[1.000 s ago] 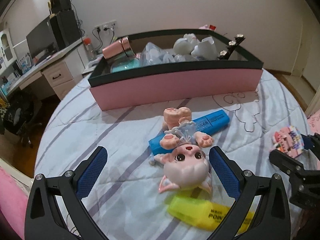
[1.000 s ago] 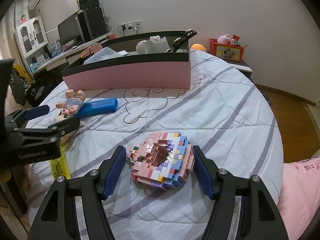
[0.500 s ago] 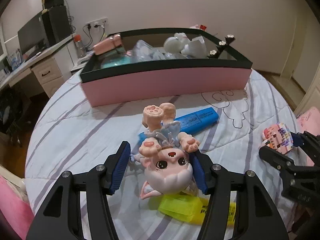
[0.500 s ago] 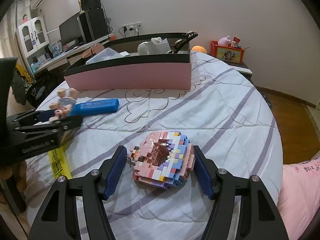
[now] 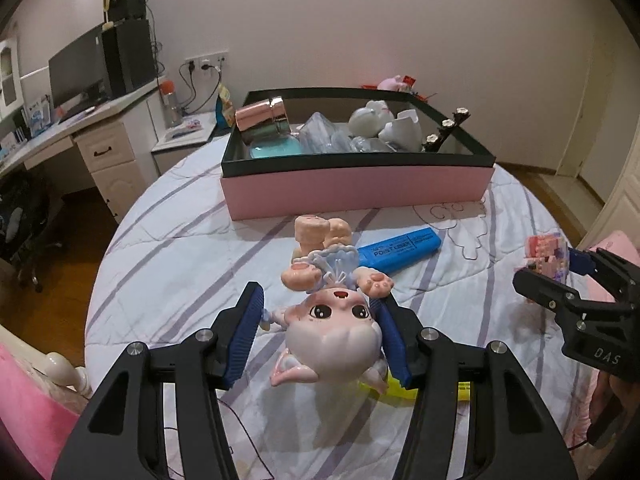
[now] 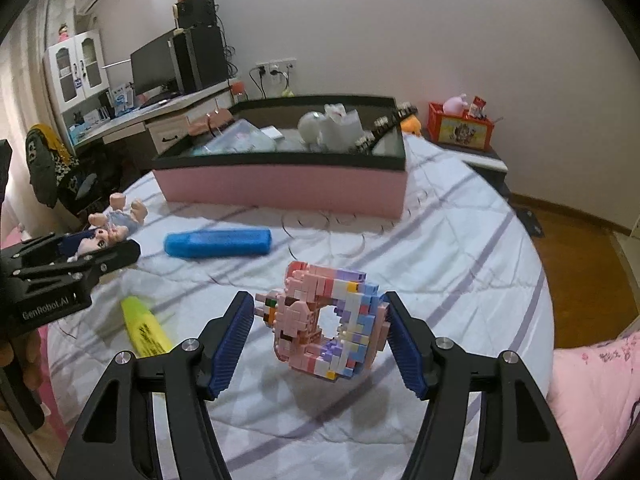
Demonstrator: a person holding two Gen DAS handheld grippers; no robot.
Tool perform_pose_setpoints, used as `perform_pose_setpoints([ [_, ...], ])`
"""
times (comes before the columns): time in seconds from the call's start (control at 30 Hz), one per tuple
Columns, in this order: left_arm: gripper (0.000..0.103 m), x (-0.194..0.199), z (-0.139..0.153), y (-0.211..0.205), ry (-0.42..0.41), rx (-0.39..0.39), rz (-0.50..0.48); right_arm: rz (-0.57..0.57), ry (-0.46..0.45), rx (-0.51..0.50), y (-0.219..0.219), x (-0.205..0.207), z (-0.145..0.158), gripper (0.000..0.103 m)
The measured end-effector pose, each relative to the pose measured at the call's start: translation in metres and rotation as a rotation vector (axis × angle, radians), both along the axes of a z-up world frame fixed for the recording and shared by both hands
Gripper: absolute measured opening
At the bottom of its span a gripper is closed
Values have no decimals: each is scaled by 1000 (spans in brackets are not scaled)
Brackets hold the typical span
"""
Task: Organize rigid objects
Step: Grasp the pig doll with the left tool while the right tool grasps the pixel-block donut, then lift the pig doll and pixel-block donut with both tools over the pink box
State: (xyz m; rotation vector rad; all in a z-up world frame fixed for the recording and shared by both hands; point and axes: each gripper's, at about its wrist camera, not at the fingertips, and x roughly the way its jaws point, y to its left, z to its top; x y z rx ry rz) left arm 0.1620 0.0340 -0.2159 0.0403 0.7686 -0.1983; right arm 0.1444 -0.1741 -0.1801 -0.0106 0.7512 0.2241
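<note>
We see a room under soft, even indoor light, the far wall [image 5: 360, 20] bright with a faint pinkish cast. Both fisheye views bend straight lines and fall to black at the corners. In the right wrist view the pink box [image 6: 280, 184] and blue marker [image 6: 218, 243] smear with motion blur (the left wrist view is sharper). The brick model [image 6: 332, 320] throws a diffuse shadow on the bedspread [image 6: 460, 240].

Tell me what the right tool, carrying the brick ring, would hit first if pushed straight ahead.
Probably the pink box: it lies dead ahead of the right tool and its brick ring. Height is unclear; it might pass over the near wall.
</note>
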Motion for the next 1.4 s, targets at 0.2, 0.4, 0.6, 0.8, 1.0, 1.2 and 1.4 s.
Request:
perform_pose_setpoints([
  [0.2,56,-6,2,7,-10,-21,-3,9,-21,-6,8,-1,7,67],
  [0.4,56,-6,12,7,-33,-24,-10,22,-44,-13,14,0,18,67],
  [0.6,56,-3,35,5,-89,-18,-21,36,-89,-18,20,5,38,67],
  [0.8,56,10,60,-3,-147,0,-35,53,-141,-23,23,21,63,67],
  [1.0,56,40,85,-14,-195,20,-64,71,-184,-33,29,49,83,67],
  [1.2,56,90,101,-18,-198,27,-99,88,-194,-53,34,94,95,67],
  [1.4,56,167,87,-24,-105,55,-115,79,-127,-63,33,156,87,67],
])
